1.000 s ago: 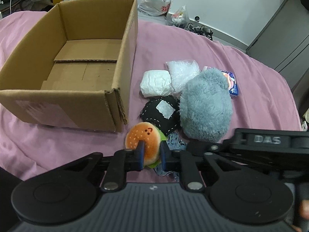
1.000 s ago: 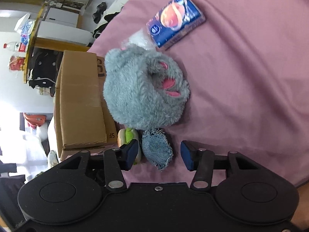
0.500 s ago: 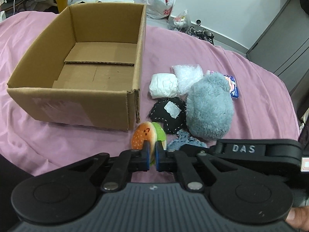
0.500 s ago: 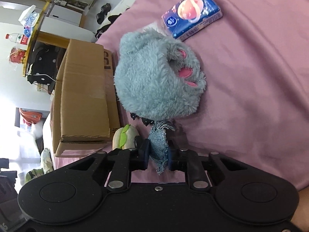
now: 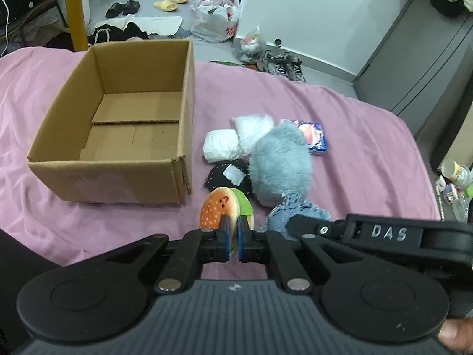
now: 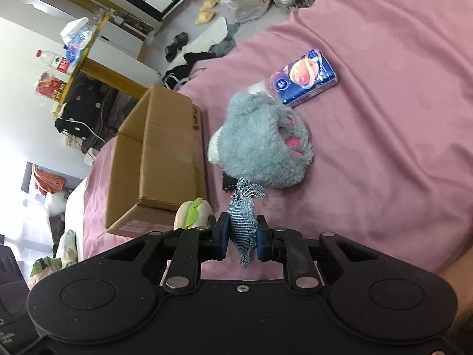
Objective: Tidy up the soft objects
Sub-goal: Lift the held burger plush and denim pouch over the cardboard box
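My left gripper [image 5: 232, 238] is shut on a small burger plush [image 5: 220, 207], lifted off the pink bed beside the near right corner of an open cardboard box [image 5: 118, 174]. My right gripper [image 6: 239, 238] is shut on a frayed denim pouch [image 6: 242, 219], also raised. The burger plush [image 6: 192, 213] shows at the left of the right wrist view, the denim pouch [image 5: 298, 210] at the right of the left one. On the bed lie a grey furry slipper [image 5: 279, 165], a black stitched pad [image 5: 227, 176], two white packets [image 5: 221, 145] and a blue tissue pack [image 6: 304, 78].
The pink sheet [image 5: 354, 148] covers the bed, which ends at the right near a grey cabinet [image 5: 419, 59]. The box [image 6: 159, 159] is empty inside. Shoes, bags and clothes lie on the floor [image 5: 207, 14] beyond.
Both grippers closed on their items and rose from the bed, drawing back from the pile. The burger plush and denim pouch came up with them.
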The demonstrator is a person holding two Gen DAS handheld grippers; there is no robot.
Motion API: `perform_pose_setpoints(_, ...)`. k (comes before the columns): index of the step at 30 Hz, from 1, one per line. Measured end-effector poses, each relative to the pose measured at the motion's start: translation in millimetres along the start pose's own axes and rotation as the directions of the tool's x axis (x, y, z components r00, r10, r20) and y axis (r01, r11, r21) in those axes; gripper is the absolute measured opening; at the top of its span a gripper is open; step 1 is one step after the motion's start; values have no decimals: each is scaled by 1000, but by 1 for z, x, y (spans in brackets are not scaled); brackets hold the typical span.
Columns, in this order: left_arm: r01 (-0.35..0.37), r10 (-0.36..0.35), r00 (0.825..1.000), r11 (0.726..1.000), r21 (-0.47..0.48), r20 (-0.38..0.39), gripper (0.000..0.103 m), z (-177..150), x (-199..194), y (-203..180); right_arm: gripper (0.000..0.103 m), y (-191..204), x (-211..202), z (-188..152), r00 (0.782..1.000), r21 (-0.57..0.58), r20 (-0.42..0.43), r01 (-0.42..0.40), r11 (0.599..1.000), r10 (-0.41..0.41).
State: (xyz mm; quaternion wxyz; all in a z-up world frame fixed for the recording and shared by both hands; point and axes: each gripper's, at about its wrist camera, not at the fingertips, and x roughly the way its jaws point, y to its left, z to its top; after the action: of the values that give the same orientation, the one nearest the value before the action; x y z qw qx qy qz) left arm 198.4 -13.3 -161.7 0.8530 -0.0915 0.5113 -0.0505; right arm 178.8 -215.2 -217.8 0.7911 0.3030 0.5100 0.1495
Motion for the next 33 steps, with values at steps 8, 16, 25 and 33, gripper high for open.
perform_pose_setpoints(8,-2,0,999,999,41,41,4,6,-24,1,18,18,-7,-10,999,-10,50,-21,1000,21)
perform_pose_setpoints(16,17,-20,997,999,47,79,4,11,-45,10,18,43,-11,-9,995,-60,87,-33,998,38)
perform_pose_setpoints(25,39,-43,989,999,35,143,4,28,-65,26,18,79,-15,-4,987,-146,153,-20,989,43)
perform_pose_setpoints(33,43,-45,983,999,14,177,4,46,-70,48,18,105,-9,3,982,-179,178,-25,984,58)
